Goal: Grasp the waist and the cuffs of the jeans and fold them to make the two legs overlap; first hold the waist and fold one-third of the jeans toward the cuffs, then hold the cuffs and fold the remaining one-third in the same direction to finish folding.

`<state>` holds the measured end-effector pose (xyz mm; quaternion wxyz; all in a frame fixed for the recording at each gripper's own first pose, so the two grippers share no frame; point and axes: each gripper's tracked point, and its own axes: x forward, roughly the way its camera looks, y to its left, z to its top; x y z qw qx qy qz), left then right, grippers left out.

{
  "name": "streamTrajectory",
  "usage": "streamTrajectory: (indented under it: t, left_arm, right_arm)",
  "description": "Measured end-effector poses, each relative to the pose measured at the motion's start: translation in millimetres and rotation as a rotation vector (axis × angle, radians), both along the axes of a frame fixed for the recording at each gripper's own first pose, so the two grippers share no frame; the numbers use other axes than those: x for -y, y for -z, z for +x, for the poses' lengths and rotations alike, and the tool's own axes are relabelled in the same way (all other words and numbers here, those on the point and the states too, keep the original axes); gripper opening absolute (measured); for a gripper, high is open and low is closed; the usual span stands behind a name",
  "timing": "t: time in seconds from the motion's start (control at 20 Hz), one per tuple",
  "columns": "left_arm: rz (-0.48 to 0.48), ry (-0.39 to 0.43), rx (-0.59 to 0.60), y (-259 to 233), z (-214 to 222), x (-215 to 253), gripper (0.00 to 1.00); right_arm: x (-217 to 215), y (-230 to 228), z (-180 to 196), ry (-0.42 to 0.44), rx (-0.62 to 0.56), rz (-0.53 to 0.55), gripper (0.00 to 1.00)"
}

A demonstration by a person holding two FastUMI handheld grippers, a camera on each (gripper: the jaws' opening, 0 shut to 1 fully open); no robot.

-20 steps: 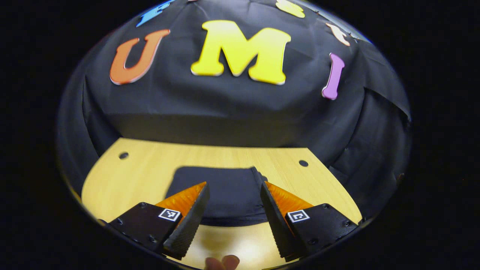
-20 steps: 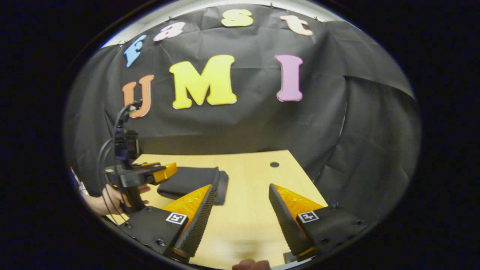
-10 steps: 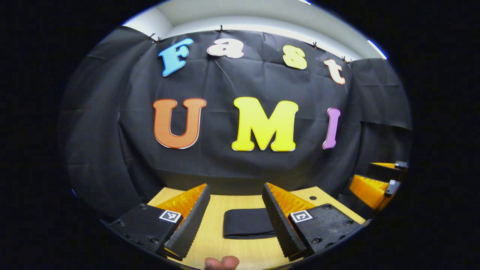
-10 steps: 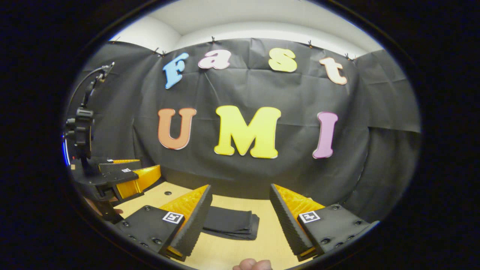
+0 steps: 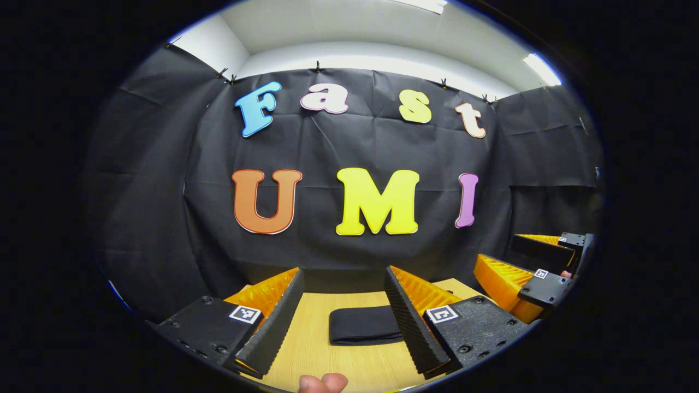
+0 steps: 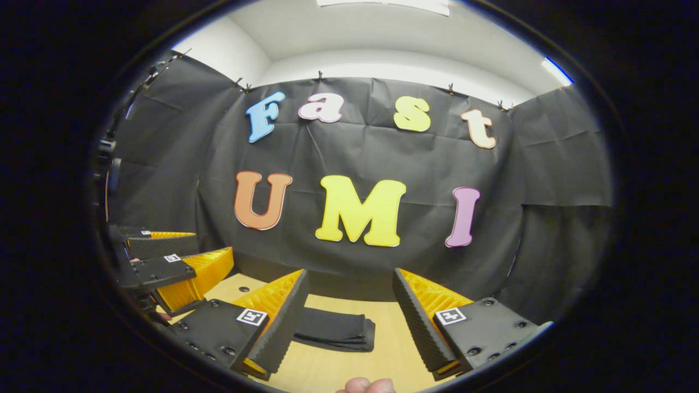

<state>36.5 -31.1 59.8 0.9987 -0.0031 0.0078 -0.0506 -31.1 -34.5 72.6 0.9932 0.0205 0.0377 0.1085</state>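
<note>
Both sets of jaws wide open, empty, raised above the table and level with each other. Left gripper [image 5: 341, 322] well short of the folded jeans [image 5: 363, 332], with bare wood between fingertips and cloth; nothing pinched, nothing touched. Right gripper [image 6: 349, 325] likewise spread and clear of the jeans [image 6: 334, 331], with the bundle seen partly behind its own left finger. Farther out, the right gripper [image 5: 532, 273] at the right edge of the left gripper view, also open; the left gripper [image 6: 175, 262] at the left edge of the right gripper view, side by side with its partner. A fingertip [image 5: 322, 382] of the holding hand at the bottom of each view.

Jeans flat on the light wooden table [image 5: 306, 349], a compact dark rectangle, layers stacked with edges roughly flush, well apart from either tool. Probably the reason for the open, withdrawn pose: folds judged complete, so no grip needed and the bundle left alone to keep its shape. Beyond, the booth's black cloth wall [image 6: 546, 180], clipped along its top edge.
</note>
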Motion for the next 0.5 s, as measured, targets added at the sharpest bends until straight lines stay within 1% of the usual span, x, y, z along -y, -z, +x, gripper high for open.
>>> streamTrajectory:
  t: [0.1, 0.2, 0.25, 0.3, 0.35, 0.45, 0.5]
  left_arm:
    - [-0.012, 0.006, -0.005, 2.9, -6.8, 2.6, 0.86]
    - [-0.007, -0.005, -0.004, 1.2, -10.9, 0.4, 0.85]
    - [-0.002, -0.013, -0.006, 2.8, -10.4, -1.0, 1.0]
    - [0.0, -0.017, -0.008, 5.0, -10.0, 0.0, 0.86]
    - [-0.005, -0.018, -0.01, 5.6, -8.9, 0.5, 0.85]
    - [-0.006, -0.025, -0.014, 6.4, -7.6, 0.7, 0.85]
    - [-0.007, -0.027, -0.016, 5.5, -6.0, 0.0, 1.0]
  right_arm:
    - [7.5, 4.9, -5.4, 0.02, -0.021, 0.022, 0.94]
    - [14.2, 8.1, -7.5, 0.042, -0.04, 0.046, 0.94]
    - [16.4, 8.2, -7.3, 0.053, -0.044, 0.054, 0.96]
    - [19.4, 8.2, -7.3, 0.062, -0.044, 0.057, 0.96]
    - [21.2, 7.6, -6.9, 0.07, -0.041, 0.056, 0.94]
    - [22.3, 8.7, -6.3, 0.072, -0.039, 0.053, 0.94]
    - [21.2, 10.4, -4.9, 0.069, -0.043, 0.054, 0.94]
